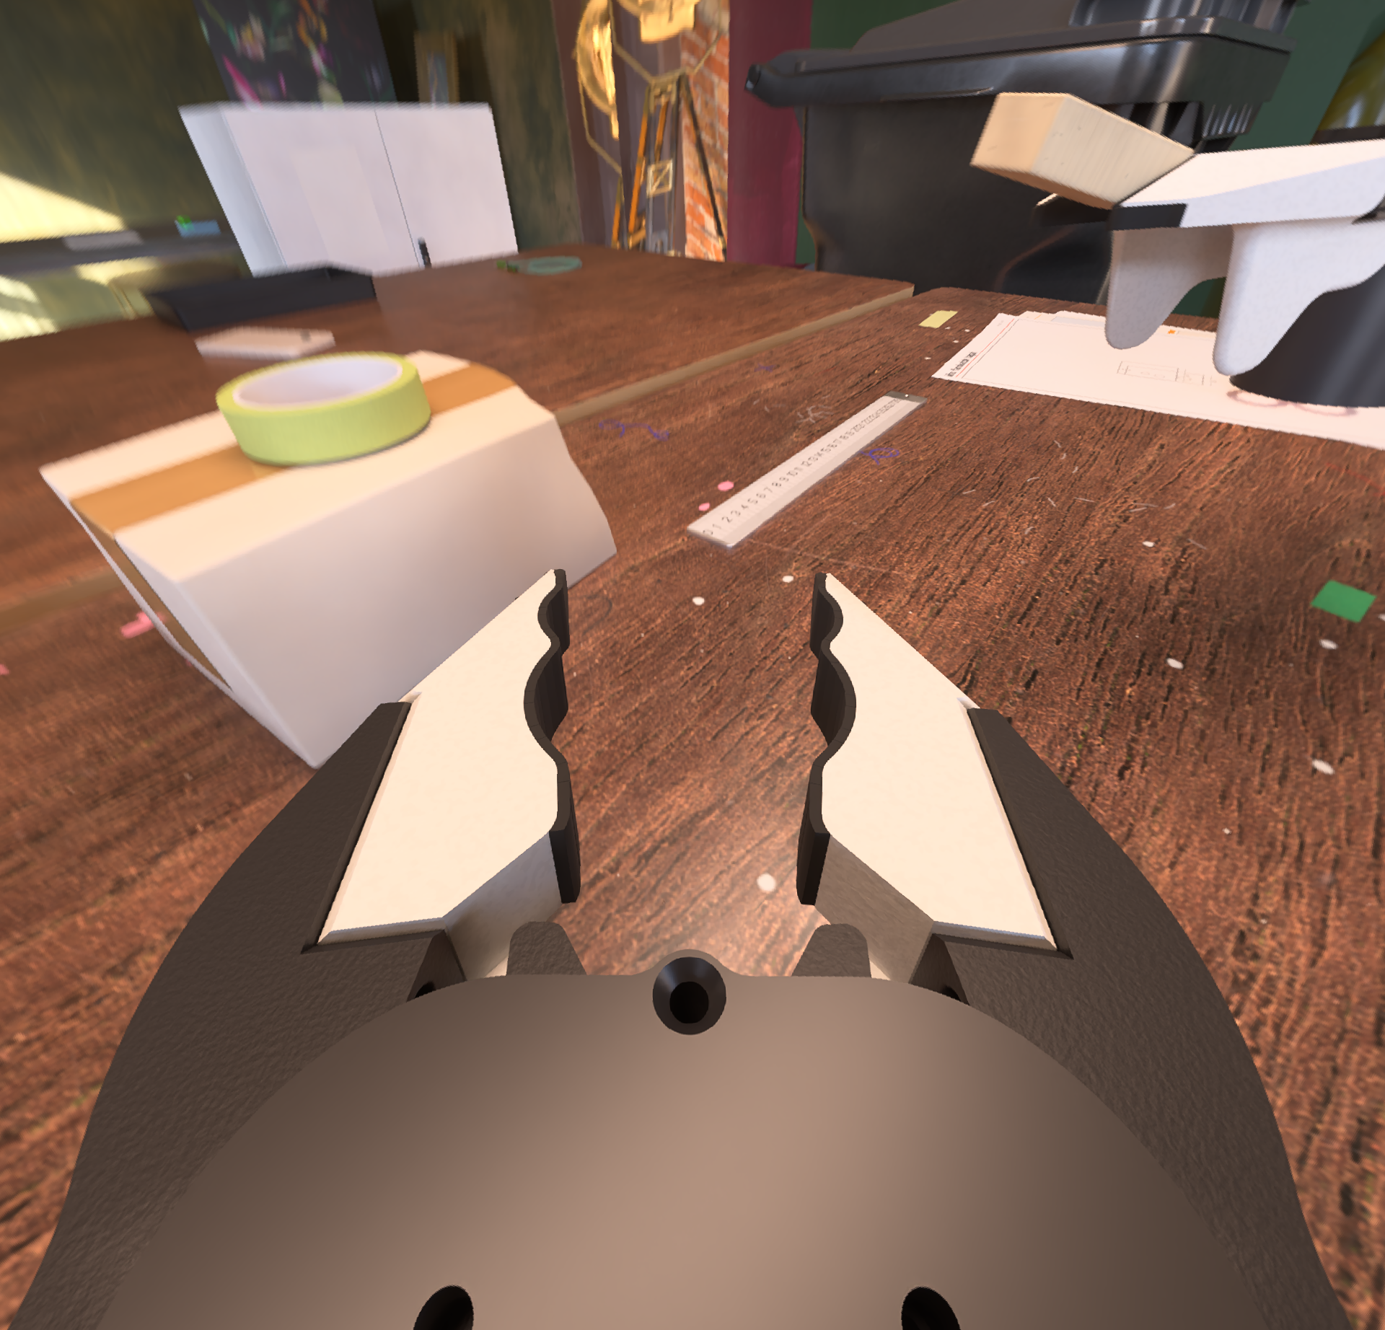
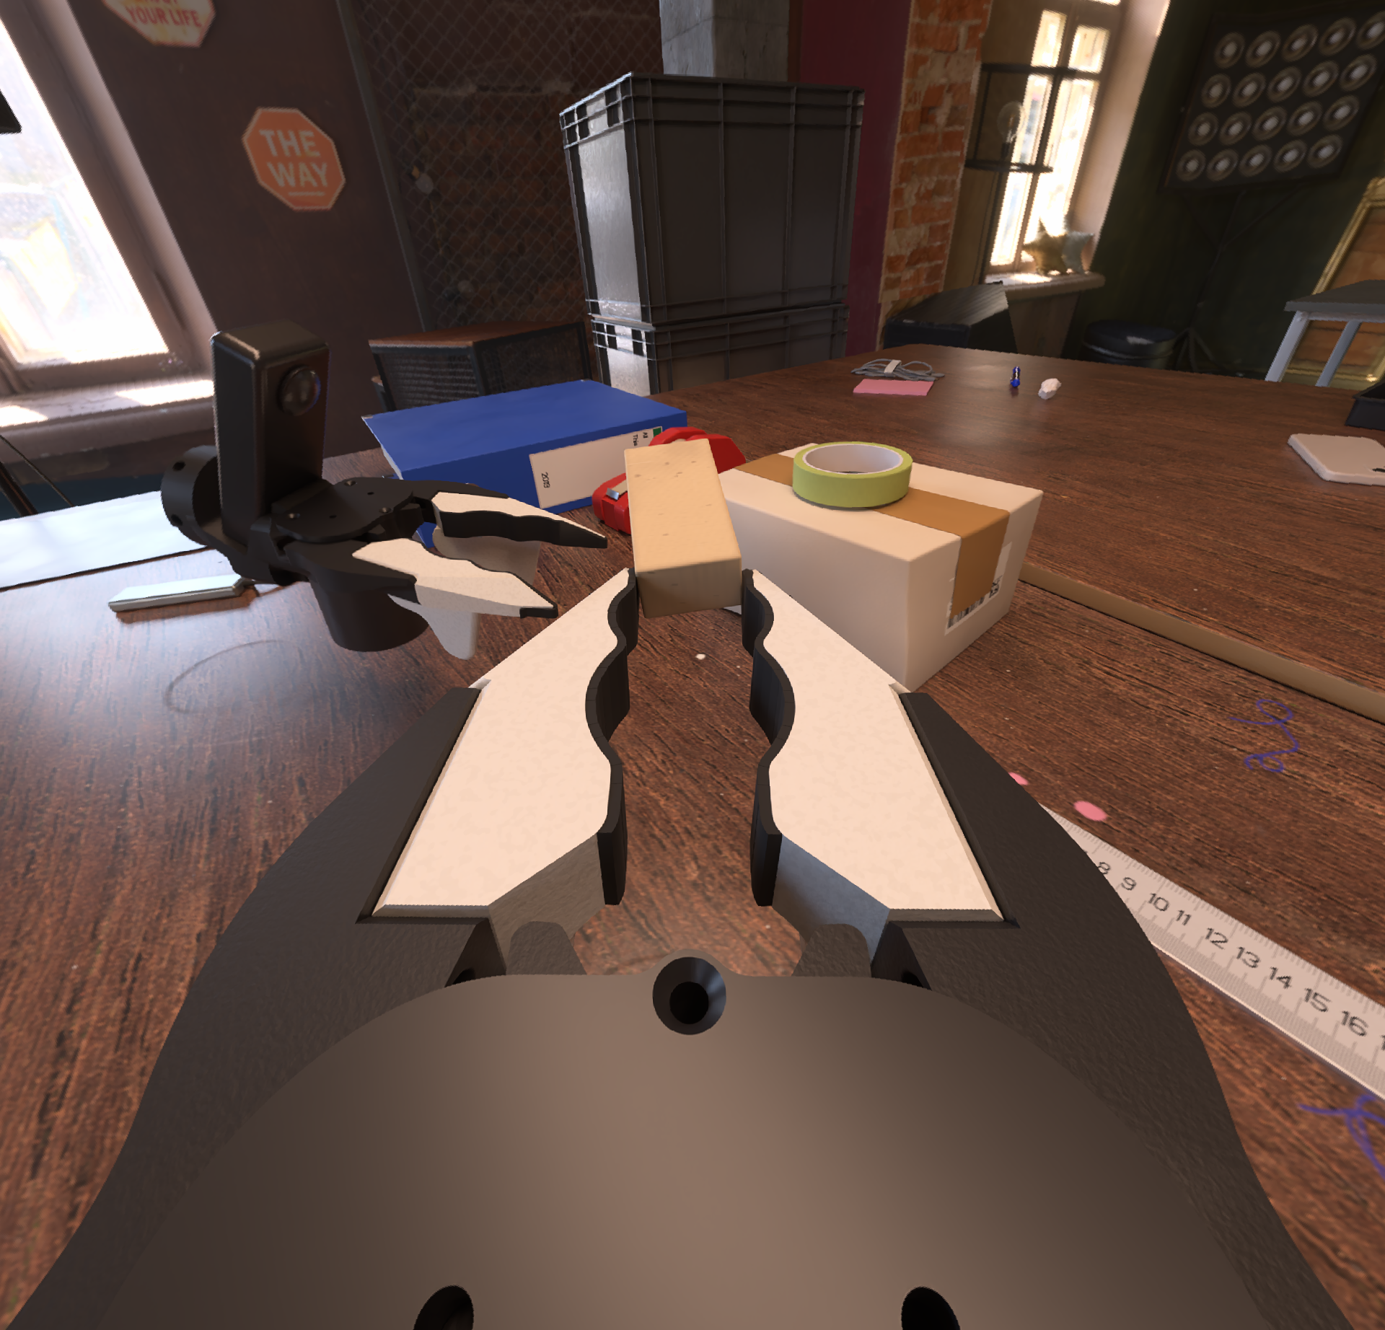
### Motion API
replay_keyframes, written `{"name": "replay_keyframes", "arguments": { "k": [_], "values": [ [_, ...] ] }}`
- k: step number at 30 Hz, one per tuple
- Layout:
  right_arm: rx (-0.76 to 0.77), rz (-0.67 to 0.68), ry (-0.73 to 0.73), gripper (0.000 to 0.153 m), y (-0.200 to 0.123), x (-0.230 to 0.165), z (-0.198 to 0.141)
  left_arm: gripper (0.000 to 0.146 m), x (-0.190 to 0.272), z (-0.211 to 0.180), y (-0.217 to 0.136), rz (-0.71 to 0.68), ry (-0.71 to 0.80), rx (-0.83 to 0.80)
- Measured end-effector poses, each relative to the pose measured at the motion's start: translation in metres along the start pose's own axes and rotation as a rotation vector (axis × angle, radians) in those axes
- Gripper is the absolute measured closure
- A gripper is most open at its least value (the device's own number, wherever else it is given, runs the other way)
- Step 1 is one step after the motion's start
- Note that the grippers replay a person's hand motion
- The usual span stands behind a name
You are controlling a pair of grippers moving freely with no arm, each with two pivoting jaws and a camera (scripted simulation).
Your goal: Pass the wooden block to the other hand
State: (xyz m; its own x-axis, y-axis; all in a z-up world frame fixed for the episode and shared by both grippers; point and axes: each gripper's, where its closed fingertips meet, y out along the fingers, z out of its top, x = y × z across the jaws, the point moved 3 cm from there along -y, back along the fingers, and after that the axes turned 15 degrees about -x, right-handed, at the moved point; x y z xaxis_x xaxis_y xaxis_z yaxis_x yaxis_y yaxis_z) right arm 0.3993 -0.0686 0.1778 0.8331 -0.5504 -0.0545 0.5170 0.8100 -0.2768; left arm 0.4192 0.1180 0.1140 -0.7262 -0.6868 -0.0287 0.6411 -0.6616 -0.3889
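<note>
The wooden block is a pale oblong piece. My right gripper is shut on its near end with the fingertips and holds it above the brown table. In the left wrist view the block shows at the upper right, sticking out of the right gripper, clear of the table. My left gripper is open and empty above the table, pointing forward. It also shows in the right wrist view, left of the block and apart from it, jaws spread.
A taped cardboard box with a green tape roll lies left of my left gripper. A ruler and a paper sheet lie ahead. A blue binder, a red tape dispenser, dark crates and a black bin stand behind.
</note>
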Motion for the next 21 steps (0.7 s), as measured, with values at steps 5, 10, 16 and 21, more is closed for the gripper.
{"name": "replay_keyframes", "arguments": {
  "k": [5,10,16,21],
  "values": [
    [-0.014,0.011,-0.021,0.126,0.001,0.013,-0.005,0.08,-0.009,-0.008,0.009,-0.062,-0.136,-0.043],
    [-0.016,0.033,0.002,0.126,-0.001,0.011,-0.015,0.08,-0.008,-0.014,0.018,-0.097,-0.185,-0.08],
    [-0.009,0.037,0.018,0.126,-0.003,0.008,-0.017,0.082,-0.006,-0.013,0.018,-0.091,-0.174,-0.066],
    [-0.016,0.033,0.014,0.126,0.0,0.006,-0.019,0.082,-0.003,-0.011,0.017,-0.101,-0.167,-0.059]
  ]
}}
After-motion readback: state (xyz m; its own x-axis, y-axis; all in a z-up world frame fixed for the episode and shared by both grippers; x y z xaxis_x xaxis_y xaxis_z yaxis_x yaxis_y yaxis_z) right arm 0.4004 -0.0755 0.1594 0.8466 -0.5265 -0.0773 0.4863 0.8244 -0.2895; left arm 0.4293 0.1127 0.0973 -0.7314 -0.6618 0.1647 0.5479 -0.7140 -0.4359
